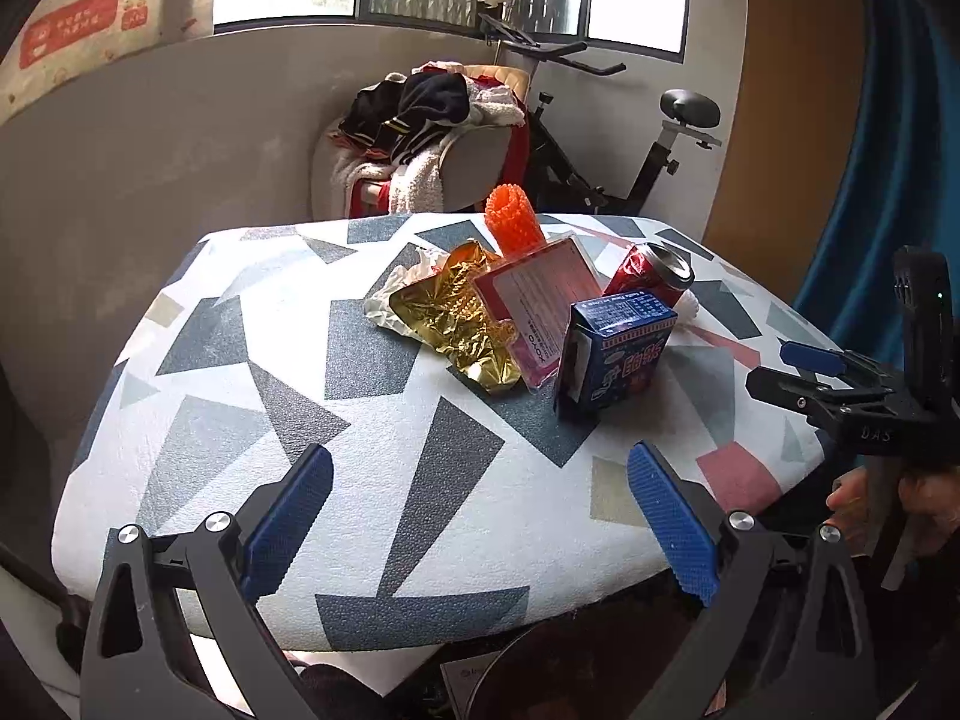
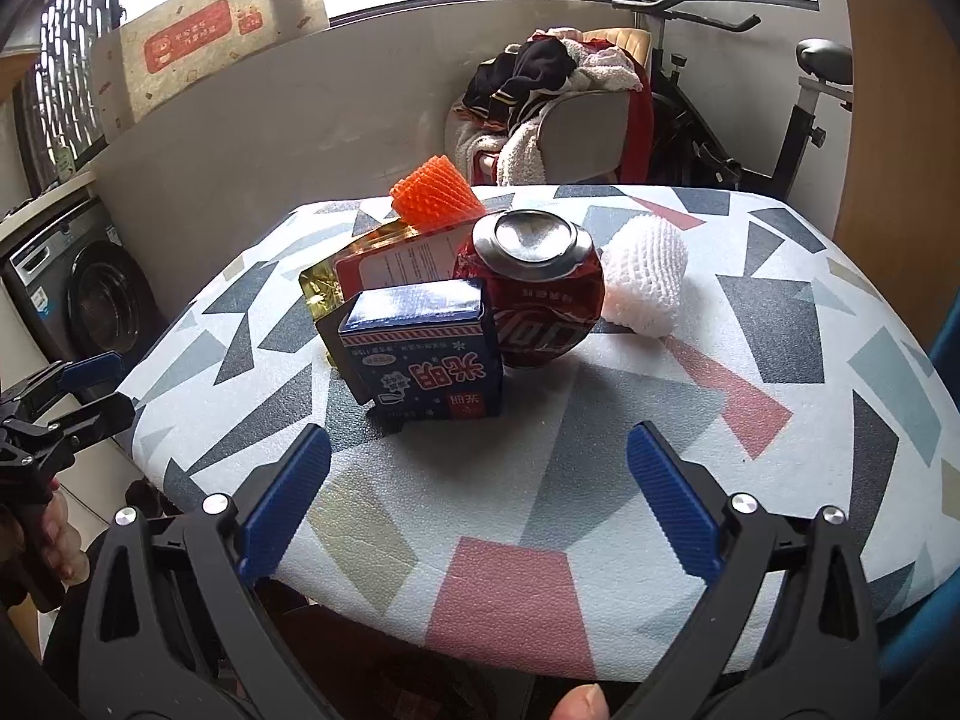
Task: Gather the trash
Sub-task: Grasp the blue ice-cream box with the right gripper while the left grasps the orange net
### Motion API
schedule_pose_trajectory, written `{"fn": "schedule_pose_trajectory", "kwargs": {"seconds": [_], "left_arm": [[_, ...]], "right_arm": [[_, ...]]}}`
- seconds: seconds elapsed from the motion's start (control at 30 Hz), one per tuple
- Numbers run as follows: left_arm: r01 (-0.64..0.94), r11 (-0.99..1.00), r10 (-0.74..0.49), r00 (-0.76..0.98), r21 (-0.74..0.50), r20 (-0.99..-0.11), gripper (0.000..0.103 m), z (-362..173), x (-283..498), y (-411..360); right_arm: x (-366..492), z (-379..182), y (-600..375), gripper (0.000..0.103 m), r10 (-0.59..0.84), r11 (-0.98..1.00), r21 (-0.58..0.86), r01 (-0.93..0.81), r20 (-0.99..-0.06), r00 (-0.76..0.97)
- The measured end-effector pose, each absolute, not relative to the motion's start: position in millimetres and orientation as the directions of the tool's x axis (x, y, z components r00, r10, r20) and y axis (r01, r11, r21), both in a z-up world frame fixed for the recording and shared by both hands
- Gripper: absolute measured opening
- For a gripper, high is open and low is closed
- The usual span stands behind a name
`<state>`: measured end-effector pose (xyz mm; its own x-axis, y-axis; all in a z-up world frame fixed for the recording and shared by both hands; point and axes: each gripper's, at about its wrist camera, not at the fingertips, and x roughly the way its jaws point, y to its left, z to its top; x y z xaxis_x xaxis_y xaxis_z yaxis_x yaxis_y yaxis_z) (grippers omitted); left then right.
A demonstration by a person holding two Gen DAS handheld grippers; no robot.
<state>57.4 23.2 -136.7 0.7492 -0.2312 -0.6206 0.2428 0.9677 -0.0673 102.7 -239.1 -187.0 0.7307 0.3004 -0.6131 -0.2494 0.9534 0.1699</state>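
A pile of trash sits on a patterned table (image 1: 300,360): a blue carton (image 1: 612,348), a dented red soda can (image 1: 651,276), a gold foil wrapper (image 1: 462,318), a pink clear package (image 1: 540,300), an orange foam net (image 1: 510,219). In the right wrist view the carton (image 2: 426,354), the can (image 2: 534,300) and a white foam net (image 2: 645,279) lie just ahead. My left gripper (image 1: 480,516) is open and empty over the table's near edge. My right gripper (image 2: 480,510) is open and empty, in front of the carton; it also shows at the right of the left wrist view (image 1: 798,372).
A chair heaped with clothes (image 1: 432,120) and an exercise bike (image 1: 630,138) stand behind the table. A washing machine (image 2: 78,294) stands at the left. A dark round rim (image 1: 540,678) shows below the table's near edge.
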Motion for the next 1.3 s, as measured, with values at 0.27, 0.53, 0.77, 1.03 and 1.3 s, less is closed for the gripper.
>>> {"fn": "schedule_pose_trajectory", "kwargs": {"seconds": [0.27, 0.53, 0.77, 1.03, 1.3], "left_arm": [[0.177, 0.977, -0.213, 0.744, -0.121, -0.633, 0.096, -145, 79, 48], [0.124, 0.979, -0.203, 0.724, -0.165, -0.659, 0.096, -162, 93, 68], [0.126, 0.969, -0.238, 0.704, -0.212, -0.669, 0.096, -167, 108, 71], [0.176, 0.929, -0.355, 0.677, -0.326, -0.645, 0.09, -161, 138, 52], [0.262, 0.89, -0.451, 0.63, -0.374, -0.631, 0.086, -124, 228, 1]], "right_arm": [[151, -203, -187, 0.097, 0.269, 0.962, 0.128, -0.243, -0.614, 0.742], [181, -220, -162, 0.097, 0.146, 0.986, 0.031, -0.165, -0.647, 0.749], [178, -224, -172, 0.083, 0.163, 0.983, 0.051, -0.174, -0.667, 0.727], [148, -219, -209, 0.083, 0.209, 0.978, 0.129, -0.165, -0.64, 0.74], [126, -220, -238, 0.082, 0.187, 0.982, 0.129, -0.136, -0.628, 0.755]]}}
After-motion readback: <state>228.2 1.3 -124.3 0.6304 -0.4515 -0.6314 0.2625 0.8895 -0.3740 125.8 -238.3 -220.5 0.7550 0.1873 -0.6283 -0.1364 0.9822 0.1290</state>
